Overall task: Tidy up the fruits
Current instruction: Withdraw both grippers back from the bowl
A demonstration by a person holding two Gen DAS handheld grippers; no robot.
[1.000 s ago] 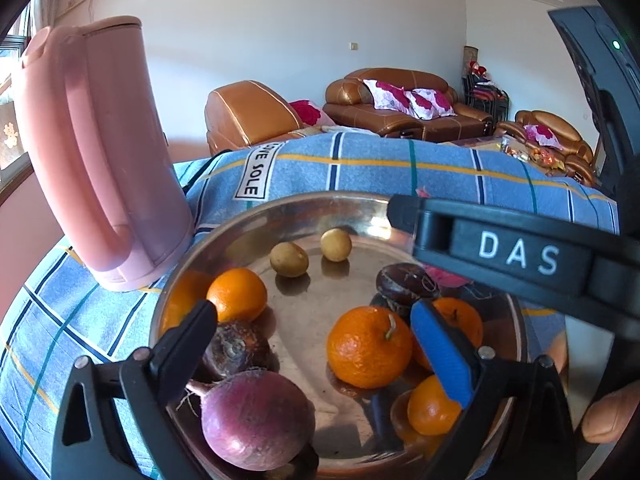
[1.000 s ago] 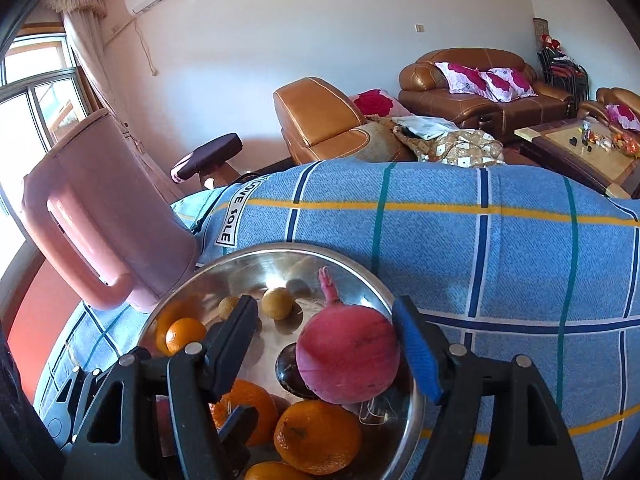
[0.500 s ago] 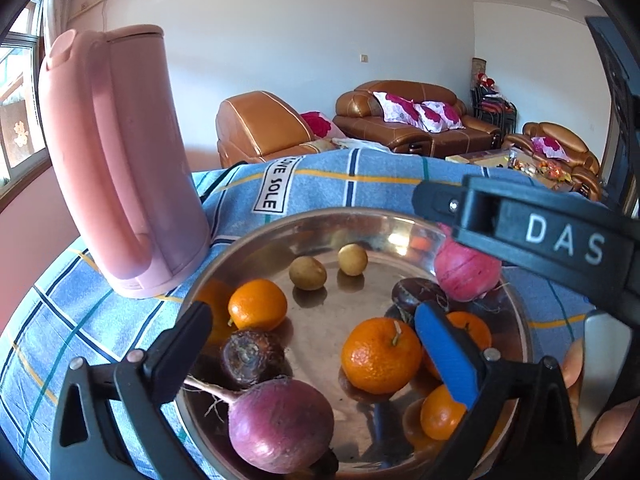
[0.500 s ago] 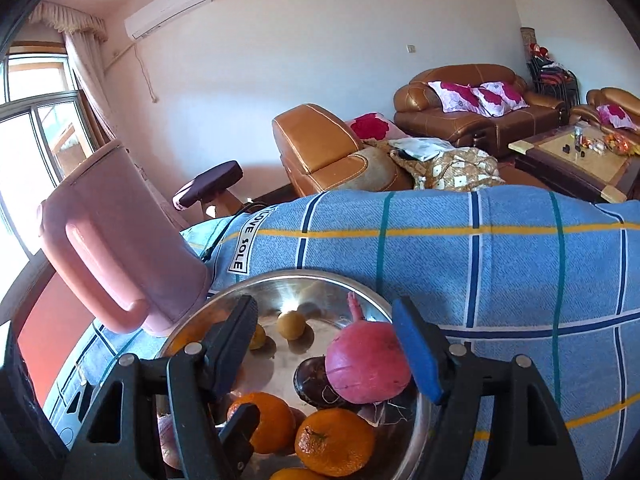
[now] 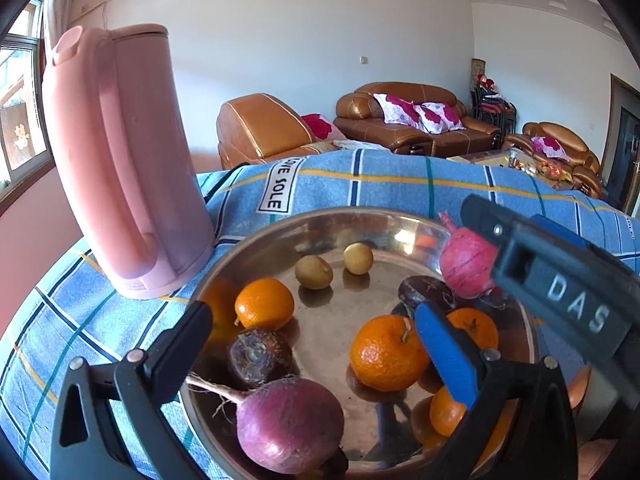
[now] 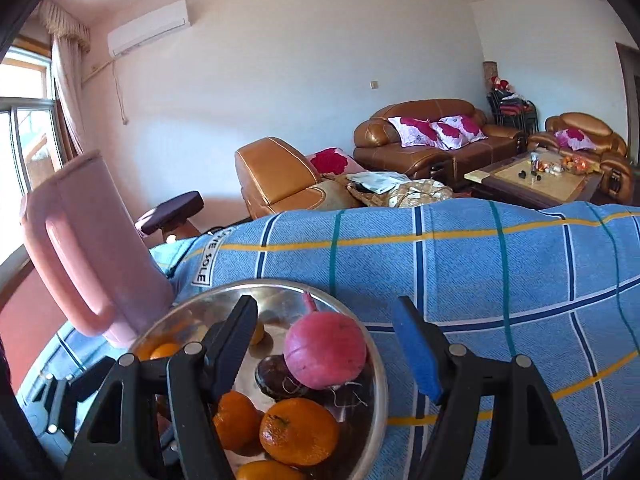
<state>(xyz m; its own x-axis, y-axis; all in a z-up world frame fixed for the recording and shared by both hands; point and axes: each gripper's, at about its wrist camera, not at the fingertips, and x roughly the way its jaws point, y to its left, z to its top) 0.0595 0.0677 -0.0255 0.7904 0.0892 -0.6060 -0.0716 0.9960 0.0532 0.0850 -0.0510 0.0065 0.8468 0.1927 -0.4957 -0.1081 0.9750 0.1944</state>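
Observation:
A round steel tray (image 5: 280,227) (image 6: 380,392) on the blue checked cloth holds several oranges (image 5: 387,353), two small yellow-green fruits (image 5: 314,272), dark round fruits (image 5: 258,356) and two pink-red radishes, one at the near edge (image 5: 290,424) and one at the far right rim (image 5: 466,262) (image 6: 325,350). My left gripper (image 5: 316,336) is open and empty above the tray's near half. My right gripper (image 6: 326,338) is open and empty, above and behind the far-right radish, apart from it; its body shows in the left wrist view (image 5: 560,292).
A tall pink kettle (image 5: 120,160) (image 6: 92,264) stands just left of the tray. The blue checked cloth (image 6: 500,280) stretches to the right of the tray. Brown leather sofas (image 6: 432,136) and a coffee table (image 6: 532,180) stand beyond the table's far edge.
The right gripper has drawn back and up from the pink radish, which now rests at the tray's right rim. The left gripper has lifted slightly. Both stayed open.

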